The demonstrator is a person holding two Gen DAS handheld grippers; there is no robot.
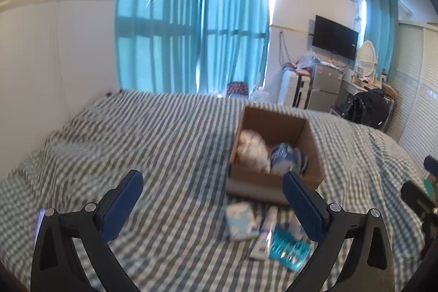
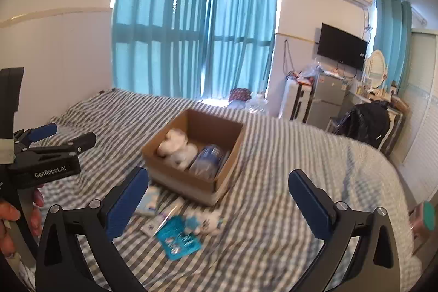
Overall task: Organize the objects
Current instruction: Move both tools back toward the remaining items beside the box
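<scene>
An open cardboard box (image 1: 312,138) (image 2: 232,144) sits on the striped bed and holds a white plush (image 1: 251,148) (image 2: 178,147) and a blue-and-white pack (image 1: 283,158) (image 2: 209,159). In front of it lie a pale blue tissue pack (image 1: 241,220) (image 2: 150,200), a white tube (image 1: 264,234) (image 2: 161,219), a teal blister pack (image 1: 287,248) (image 2: 179,238) and a small white-and-blue toy (image 2: 206,222). My left gripper (image 1: 213,207) is open and empty above the bed, left of these items. My right gripper (image 2: 219,207) is open and empty above them.
The grey-and-white striped bed (image 1: 137,133) (image 2: 301,182) fills the foreground. The left gripper's body (image 2: 46,155) shows at the left of the right wrist view. Teal curtains (image 1: 191,18), a wall TV (image 1: 335,36), a small fridge (image 1: 325,89) and a cluttered chair (image 1: 366,106) stand beyond the bed.
</scene>
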